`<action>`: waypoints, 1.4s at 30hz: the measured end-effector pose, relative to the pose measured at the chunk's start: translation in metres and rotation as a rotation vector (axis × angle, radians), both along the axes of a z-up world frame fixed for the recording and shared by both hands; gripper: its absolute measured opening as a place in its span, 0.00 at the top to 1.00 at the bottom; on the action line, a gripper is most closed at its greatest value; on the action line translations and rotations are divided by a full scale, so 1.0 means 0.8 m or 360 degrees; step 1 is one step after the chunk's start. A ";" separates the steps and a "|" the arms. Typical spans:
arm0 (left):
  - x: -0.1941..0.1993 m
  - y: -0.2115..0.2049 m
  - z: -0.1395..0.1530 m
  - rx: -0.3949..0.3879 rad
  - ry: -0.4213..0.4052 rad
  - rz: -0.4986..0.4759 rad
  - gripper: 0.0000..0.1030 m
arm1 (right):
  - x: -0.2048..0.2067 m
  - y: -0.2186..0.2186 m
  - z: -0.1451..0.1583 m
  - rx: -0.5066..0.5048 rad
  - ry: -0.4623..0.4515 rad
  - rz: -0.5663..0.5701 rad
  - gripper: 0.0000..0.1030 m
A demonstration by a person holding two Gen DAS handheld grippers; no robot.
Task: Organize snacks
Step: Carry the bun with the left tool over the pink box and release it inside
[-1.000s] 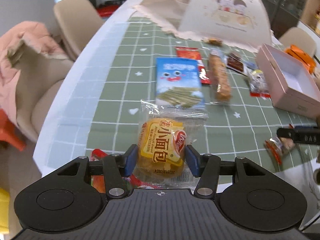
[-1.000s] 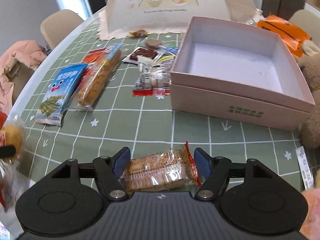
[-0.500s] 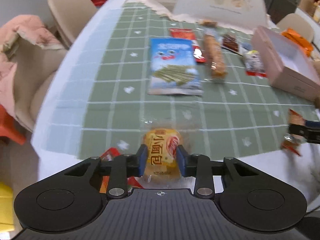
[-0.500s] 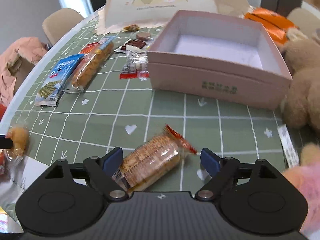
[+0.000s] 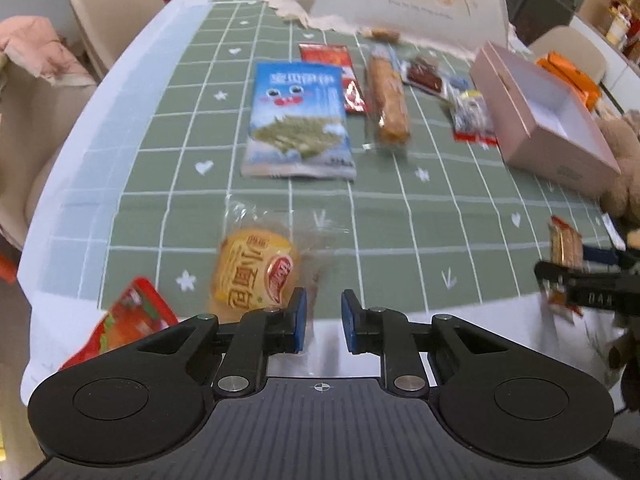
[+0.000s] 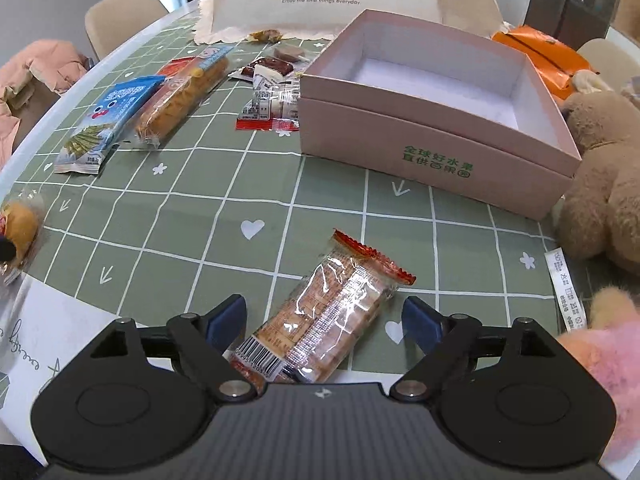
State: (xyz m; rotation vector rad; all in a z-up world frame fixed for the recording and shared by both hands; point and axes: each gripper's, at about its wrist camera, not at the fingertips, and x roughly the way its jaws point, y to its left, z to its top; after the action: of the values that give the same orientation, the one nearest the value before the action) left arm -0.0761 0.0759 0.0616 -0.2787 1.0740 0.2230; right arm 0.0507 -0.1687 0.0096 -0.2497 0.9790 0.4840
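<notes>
Left black two-finger gripper with blue pads (image 5: 323,322): lower centre of its wrist view, jaws drawn close with a narrow gap, nothing seen between the pads. Right black two-finger gripper with blue pads (image 6: 325,322): lower centre of its own view, jaws spread wide. It also appears at the right edge of the left wrist view (image 5: 588,280).

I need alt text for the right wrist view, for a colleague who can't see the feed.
The right hand-held gripper is open over a clear-wrapped cracker pack lying diagonally between its fingers on a green grid tablecloth. Beyond sits an open, empty pink box, with more snack packets to its left and a brown plush toy to its right.
</notes>
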 end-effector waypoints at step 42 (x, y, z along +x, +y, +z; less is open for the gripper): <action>0.017 0.105 -0.023 -0.0255 -0.0001 -0.0089 0.44 | -0.077 0.168 0.047 0.0117 -0.0032 0.0819 0.17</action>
State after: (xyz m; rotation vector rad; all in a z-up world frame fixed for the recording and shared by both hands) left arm -0.0628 0.1596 0.0428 -0.3919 1.0991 0.0871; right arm -0.0107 -0.0342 0.0474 -0.4427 0.8720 0.9833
